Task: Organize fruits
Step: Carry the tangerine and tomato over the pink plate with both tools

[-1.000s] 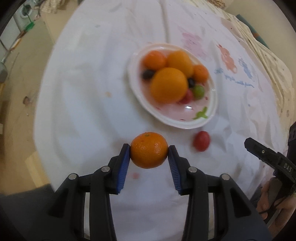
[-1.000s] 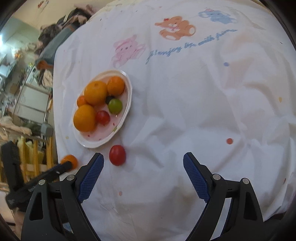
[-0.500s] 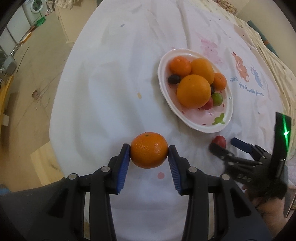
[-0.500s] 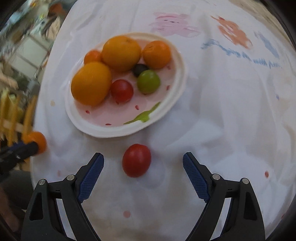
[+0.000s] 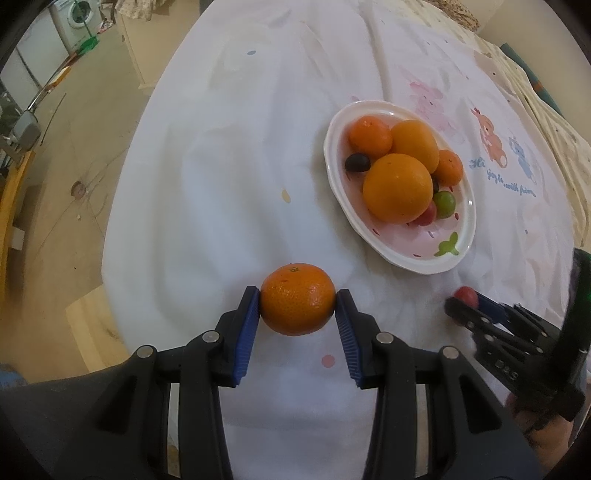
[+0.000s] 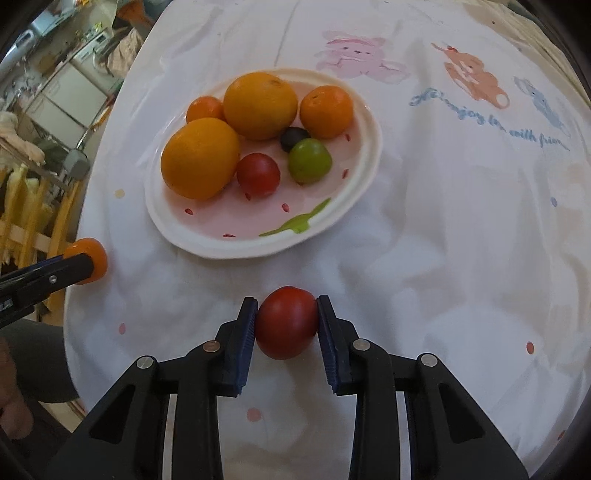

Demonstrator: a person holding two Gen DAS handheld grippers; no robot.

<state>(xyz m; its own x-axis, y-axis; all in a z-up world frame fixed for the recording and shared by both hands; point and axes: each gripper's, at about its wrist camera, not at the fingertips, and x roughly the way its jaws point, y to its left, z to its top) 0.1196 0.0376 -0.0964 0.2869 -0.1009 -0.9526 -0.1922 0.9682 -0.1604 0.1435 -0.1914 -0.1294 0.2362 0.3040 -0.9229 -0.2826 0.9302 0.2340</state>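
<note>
My left gripper [image 5: 298, 300] is shut on a small orange mandarin [image 5: 297, 298], held over the white cloth, left of and nearer than the plate. My right gripper [image 6: 286, 322] is shut on a red tomato [image 6: 286, 326] just in front of the plate; it also shows in the left wrist view [image 5: 466, 295]. The oval white plate [image 6: 236, 251] holds two large oranges [image 6: 201, 158], two mandarins, a red tomato [image 6: 258, 174], a green fruit [image 6: 309, 160] and a dark grape. In the right wrist view the left gripper's mandarin [image 6: 88, 258] shows at the far left.
The table is covered by a white cloth [image 5: 229, 177] with cartoon animal prints [image 6: 472, 75] at the far right. Its left edge drops to the floor [image 5: 66, 155]. Furniture and a washing machine [image 5: 77, 9] stand beyond.
My right gripper moved toward the loose tomato and shut on it. My left gripper, still holding the mandarin, drew back and left, so the plate now sits farther right.
</note>
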